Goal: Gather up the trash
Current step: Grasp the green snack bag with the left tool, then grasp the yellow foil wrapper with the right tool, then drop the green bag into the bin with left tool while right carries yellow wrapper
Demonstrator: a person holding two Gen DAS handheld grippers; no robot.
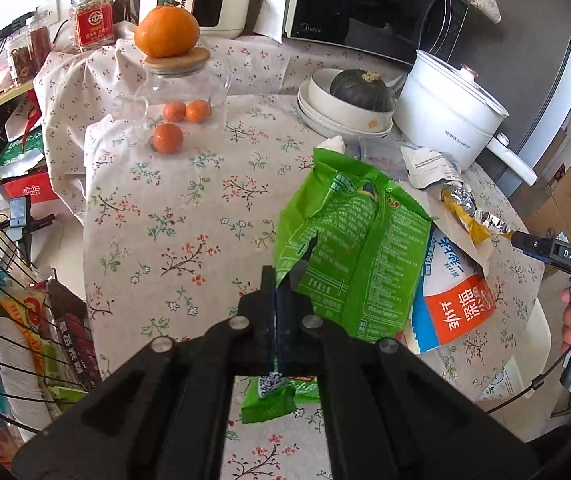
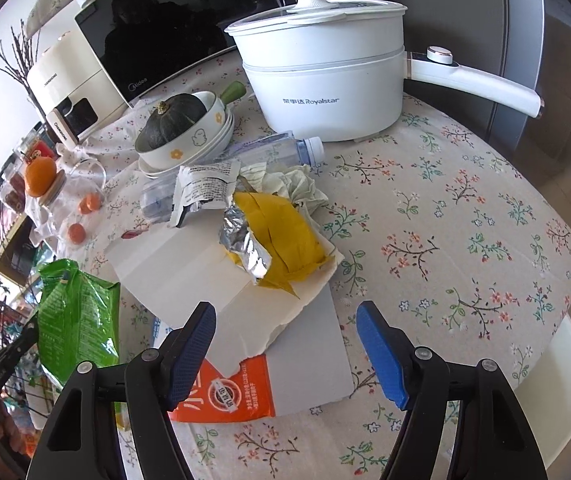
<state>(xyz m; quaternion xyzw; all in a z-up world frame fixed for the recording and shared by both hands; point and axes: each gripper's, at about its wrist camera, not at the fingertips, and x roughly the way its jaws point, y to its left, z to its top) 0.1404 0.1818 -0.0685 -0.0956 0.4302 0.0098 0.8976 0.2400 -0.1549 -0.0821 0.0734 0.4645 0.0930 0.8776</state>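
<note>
While pinching green bag [image 1: 349, 248] by lower edge, left claw [image 1: 276, 304] pressed together, bag hanging clear of table [image 1: 173, 216]. Right claw [image 2: 285, 344] spread wide, holding nothing, touching nothing; white carton [image 2: 221, 280] lies just ahead between blue pads [image 2: 191, 352], yellow wrapper [image 2: 281, 240] beyond it, crumpled paper [image 2: 293, 188] farther ahead.
</note>
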